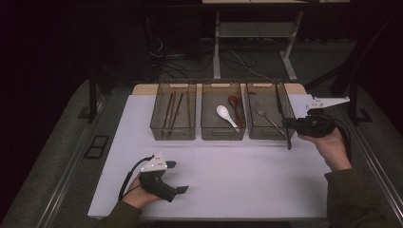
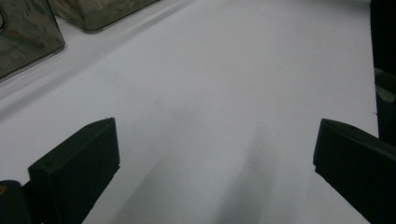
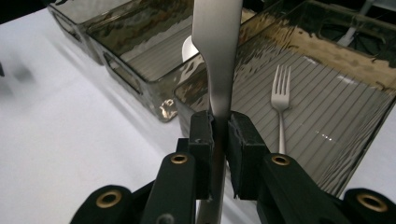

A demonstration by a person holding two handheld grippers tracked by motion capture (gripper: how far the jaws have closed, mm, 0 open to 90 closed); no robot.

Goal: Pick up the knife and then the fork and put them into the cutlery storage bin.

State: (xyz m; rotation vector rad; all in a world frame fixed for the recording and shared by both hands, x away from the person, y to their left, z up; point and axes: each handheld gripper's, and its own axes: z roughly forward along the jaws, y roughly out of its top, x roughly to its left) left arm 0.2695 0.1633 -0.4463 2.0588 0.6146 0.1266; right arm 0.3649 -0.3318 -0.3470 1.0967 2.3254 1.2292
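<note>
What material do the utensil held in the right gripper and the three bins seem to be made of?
The utensil clamped in the right gripper looks like metal, probably polished stainless steel: flat, silver-grey, with a smooth sheen like the fork in the bin. The bins look like smoky transparent plastic: their contents show through, and the walls give wavy reflections.

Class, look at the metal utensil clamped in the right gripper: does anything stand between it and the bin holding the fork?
Nothing visible does. The right gripper holds the metal utensil just beside the bin's open top, with only the fork inside.
</note>
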